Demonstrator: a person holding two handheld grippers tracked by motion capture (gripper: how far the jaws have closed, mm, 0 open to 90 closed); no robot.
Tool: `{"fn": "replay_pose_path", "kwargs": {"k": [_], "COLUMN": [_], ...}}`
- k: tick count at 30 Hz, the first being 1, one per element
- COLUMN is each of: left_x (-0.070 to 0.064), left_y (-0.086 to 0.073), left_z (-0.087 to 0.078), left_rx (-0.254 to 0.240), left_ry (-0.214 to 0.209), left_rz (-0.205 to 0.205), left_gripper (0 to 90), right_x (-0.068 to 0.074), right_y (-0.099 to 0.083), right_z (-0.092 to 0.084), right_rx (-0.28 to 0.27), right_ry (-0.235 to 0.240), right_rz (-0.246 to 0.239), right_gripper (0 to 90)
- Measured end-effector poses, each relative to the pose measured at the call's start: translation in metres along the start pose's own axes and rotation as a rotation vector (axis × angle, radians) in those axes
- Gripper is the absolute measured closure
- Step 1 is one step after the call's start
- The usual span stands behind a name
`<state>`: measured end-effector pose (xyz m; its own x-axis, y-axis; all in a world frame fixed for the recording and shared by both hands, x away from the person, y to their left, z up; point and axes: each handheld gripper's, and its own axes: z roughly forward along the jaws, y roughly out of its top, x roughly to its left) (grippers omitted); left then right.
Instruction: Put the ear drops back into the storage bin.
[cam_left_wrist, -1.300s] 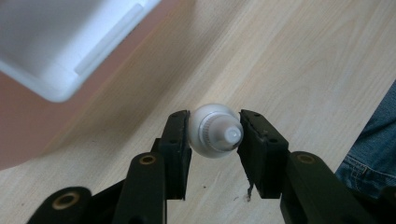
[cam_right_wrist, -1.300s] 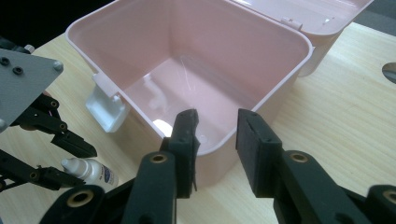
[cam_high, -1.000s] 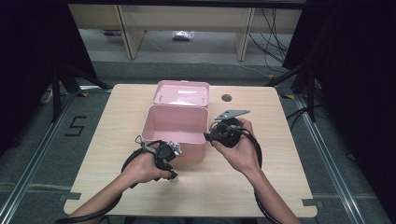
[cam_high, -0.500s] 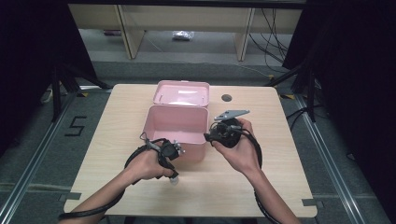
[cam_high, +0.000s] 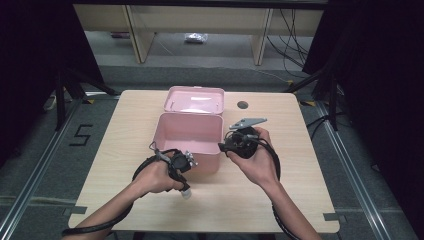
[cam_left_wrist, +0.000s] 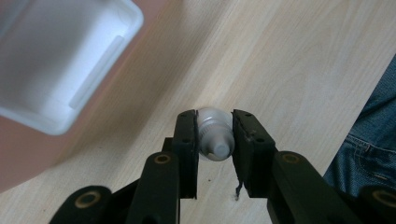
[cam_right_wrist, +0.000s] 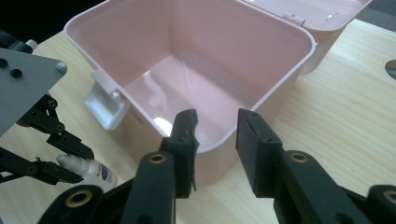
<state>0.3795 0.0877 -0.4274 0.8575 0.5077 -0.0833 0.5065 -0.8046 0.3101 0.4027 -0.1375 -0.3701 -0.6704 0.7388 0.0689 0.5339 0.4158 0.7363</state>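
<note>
An open pink box (cam_high: 187, 132) stands mid-table with its lid (cam_high: 195, 98) thrown back behind it. In front of its left corner my left gripper (cam_high: 184, 187) points down at the table. Its jaws have just been closing and now press on a small white bottle (cam_left_wrist: 212, 128) with a nozzle tip. The bottle (cam_right_wrist: 88, 168) lies low over the wood beside the box's white latch (cam_right_wrist: 105, 105). My right gripper (cam_right_wrist: 217, 119) is open at the box's near right corner, with the rim (cam_right_wrist: 261, 100) between its jaws, one inside and one outside.
A round hole (cam_high: 242, 105) sits in the tabletop behind the box on the right. The person's jeans (cam_left_wrist: 369, 140) show past the table's near edge. Bare wood (cam_high: 300, 165) lies to the right of my right hand (cam_high: 257, 162).
</note>
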Motion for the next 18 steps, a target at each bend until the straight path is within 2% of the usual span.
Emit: {"fn": "replay_pose_path", "kwargs": {"k": [2,8,9,10,12,14,15,18], "left_x": [-0.001,-0.001,-0.001,-0.001,0.000,0.001,0.002,0.003], "left_y": [0.000,-0.003,-0.003,-0.004,-0.005,-0.006,-0.007,-0.008], "left_z": [-0.001,-0.007,-0.008,-0.009,-0.012,-0.013,-0.014,-0.017], "left_rx": [-0.009,-0.037,-0.033,-0.039,-0.018,-0.023,-0.019,-0.018], "left_ry": [-0.001,0.004,0.004,0.006,0.005,0.002,0.005,0.006], "left_rz": [-0.006,-0.012,-0.007,-0.011,0.014,0.007,0.011,0.006], "left_gripper": [71.4,71.4,71.4,71.4,71.4,71.5,71.4,71.4], "right_x": [0.001,0.001,0.000,0.002,0.002,0.000,0.001,0.001], "right_y": [0.000,-0.001,-0.001,-0.002,-0.002,-0.002,-0.002,-0.001], "right_z": [0.000,-0.001,0.000,0.002,0.001,0.001,0.001,0.003], "right_rx": [0.004,0.004,0.001,-0.020,-0.011,-0.004,0.001,-0.022], "right_ry": [-0.002,-0.002,-0.002,0.000,-0.004,-0.007,-0.005,0.002], "right_rz": [0.016,0.014,0.008,0.029,0.016,-0.005,0.010,-0.009], "right_gripper": [68.5,68.6,68.6,68.6,68.5,68.5,68.4,68.5]}}
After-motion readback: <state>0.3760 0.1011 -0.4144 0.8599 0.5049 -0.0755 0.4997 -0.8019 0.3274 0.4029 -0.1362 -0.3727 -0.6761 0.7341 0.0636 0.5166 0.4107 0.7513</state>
